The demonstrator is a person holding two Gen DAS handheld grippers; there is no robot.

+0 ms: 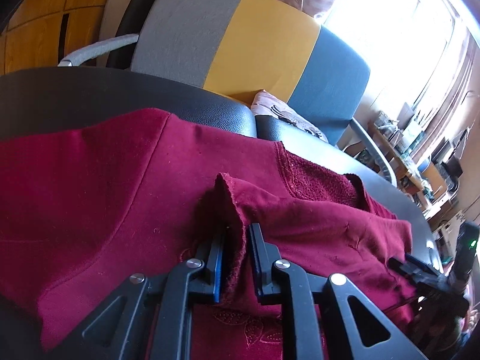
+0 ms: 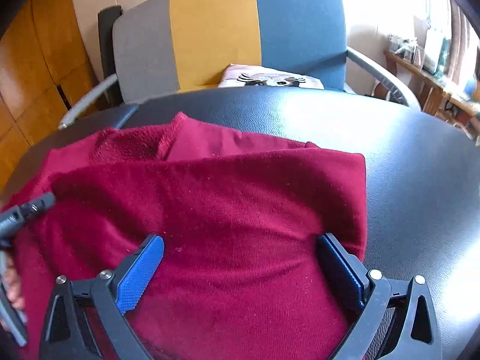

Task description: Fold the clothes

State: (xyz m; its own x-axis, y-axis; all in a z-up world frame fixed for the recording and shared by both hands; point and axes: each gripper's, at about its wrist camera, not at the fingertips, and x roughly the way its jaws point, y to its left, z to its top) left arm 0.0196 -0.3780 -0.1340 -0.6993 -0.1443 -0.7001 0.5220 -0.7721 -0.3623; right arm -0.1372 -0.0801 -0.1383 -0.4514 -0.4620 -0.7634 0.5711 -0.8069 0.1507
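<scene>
A dark red sweatshirt (image 1: 120,180) lies partly folded on a black leather tabletop (image 1: 90,90). A raised fold of it stands between the fingers of my left gripper (image 1: 238,234). Those jaws are only slightly apart, with a thin dark gap at the right pad, so they hold the fold loosely. In the right wrist view the sweatshirt (image 2: 240,195) has a folded-over top layer. My right gripper (image 2: 240,240) hovers low over it, wide open, its blue pads either side of the cloth and gripping nothing. The left gripper (image 2: 39,204) shows at that view's left edge, and the right gripper (image 1: 420,270) at the other view's right edge.
Behind the table (image 2: 405,165) stands a grey, yellow and blue chair (image 2: 210,30) with metal armrests and a pink printed cushion (image 2: 270,78) on its seat. Wooden cabinets (image 2: 36,75) are at the left. A cluttered shelf (image 2: 435,69) stands by a bright window. A person's hand (image 2: 12,285) shows at the left.
</scene>
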